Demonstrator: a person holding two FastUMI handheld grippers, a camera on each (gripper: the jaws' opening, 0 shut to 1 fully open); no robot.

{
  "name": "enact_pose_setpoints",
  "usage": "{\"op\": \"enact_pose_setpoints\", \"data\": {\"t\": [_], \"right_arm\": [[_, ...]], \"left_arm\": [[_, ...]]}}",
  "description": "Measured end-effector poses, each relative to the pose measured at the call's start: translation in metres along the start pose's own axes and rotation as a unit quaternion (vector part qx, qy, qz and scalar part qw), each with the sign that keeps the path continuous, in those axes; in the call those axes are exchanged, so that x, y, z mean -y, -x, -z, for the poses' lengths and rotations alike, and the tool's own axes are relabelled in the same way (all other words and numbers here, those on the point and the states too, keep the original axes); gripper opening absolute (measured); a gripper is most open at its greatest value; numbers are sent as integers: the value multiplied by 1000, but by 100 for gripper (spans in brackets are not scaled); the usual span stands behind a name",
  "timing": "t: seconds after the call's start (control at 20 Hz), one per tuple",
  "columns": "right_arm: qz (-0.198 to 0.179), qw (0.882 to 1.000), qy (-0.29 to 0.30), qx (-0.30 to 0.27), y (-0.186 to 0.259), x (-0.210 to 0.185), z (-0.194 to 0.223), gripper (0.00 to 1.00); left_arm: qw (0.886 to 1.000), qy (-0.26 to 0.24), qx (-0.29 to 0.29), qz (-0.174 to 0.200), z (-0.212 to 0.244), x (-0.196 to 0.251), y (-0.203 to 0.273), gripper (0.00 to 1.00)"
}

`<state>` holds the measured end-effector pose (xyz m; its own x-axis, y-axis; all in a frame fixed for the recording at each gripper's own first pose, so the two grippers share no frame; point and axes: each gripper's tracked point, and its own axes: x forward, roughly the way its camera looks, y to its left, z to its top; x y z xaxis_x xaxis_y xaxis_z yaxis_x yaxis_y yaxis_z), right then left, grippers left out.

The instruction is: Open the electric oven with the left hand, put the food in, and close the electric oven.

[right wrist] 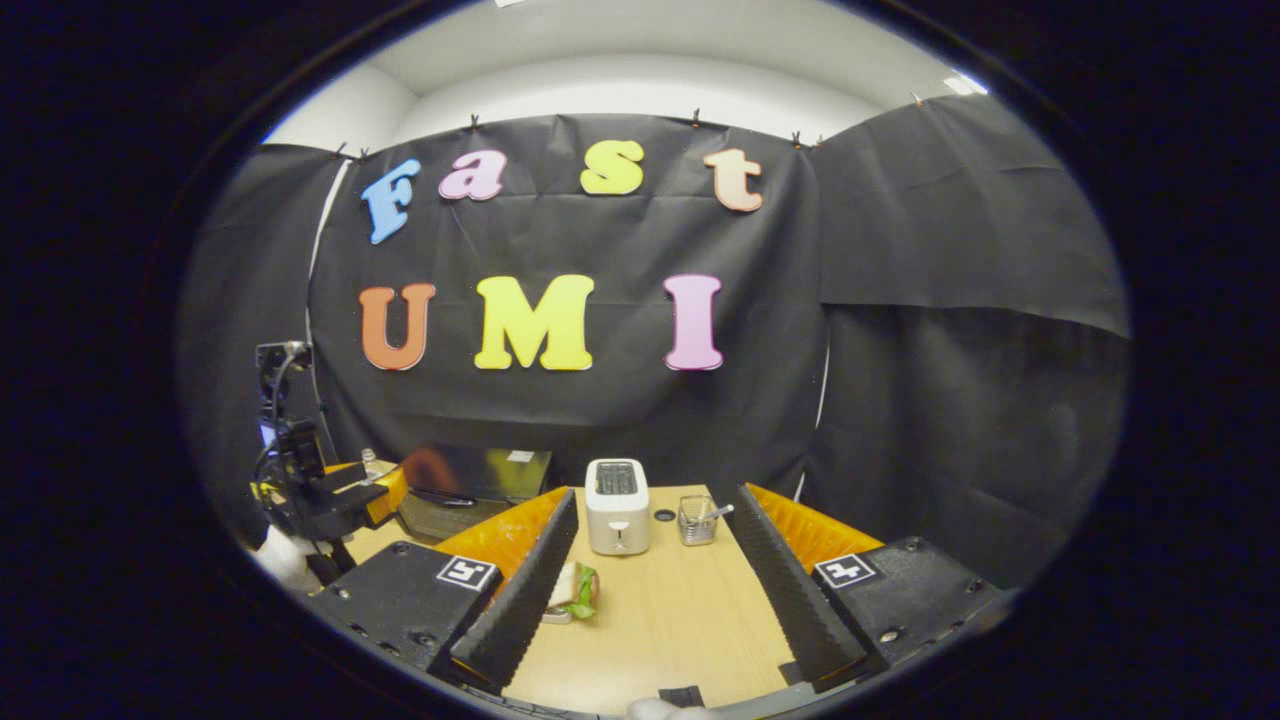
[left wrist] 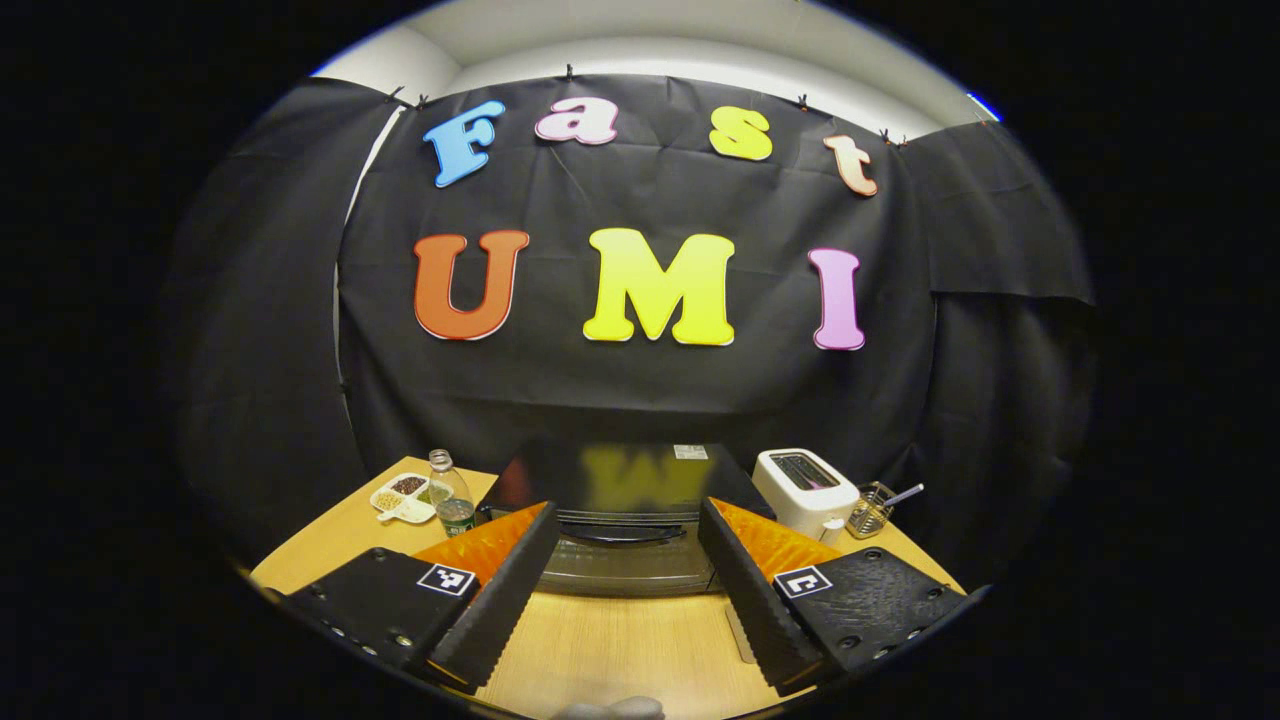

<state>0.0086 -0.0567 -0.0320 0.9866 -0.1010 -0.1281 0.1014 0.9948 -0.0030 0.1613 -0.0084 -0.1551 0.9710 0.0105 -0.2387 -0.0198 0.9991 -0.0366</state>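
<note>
Squarely ahead, black oven (left wrist: 625,520), door shut.

The electric oven (left wrist: 620,520) is a black box with a glossy top, door shut, dark handle across its front, at twelve o'clock on the bench. The food (right wrist: 574,590), seemingly a sandwich with greens, lies flat at its four o'clock.

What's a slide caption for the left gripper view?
Open left gripper faces the closed electric oven, its handle between the fingers; toaster beside it.
</note>
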Motion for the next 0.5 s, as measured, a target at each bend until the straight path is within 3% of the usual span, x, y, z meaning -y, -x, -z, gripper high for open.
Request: {"op": "enact_pose_setpoints", "data": {"t": [0.3,0.35,0.4,0.45,0.5], "right_arm": [[40,999,-20,-28,-2,20,22,100],[44,998,-21,-35,0,21,27,91],[48,998,-20,-39,1,23,31,100],[54,998,-17,-41,3,26,33,100],[60,997,-15,-42,6,29,36,91]], "left_arm": [[999,3,-47,-13,36,-9,-93,93],[998,6,-59,-13,46,-10,-103,93],[997,5,-73,-15,56,-10,-112,93],[996,2,-88,-19,66,-13,-118,93],[995,-10,-89,-37,71,-19,-117,93]]}}
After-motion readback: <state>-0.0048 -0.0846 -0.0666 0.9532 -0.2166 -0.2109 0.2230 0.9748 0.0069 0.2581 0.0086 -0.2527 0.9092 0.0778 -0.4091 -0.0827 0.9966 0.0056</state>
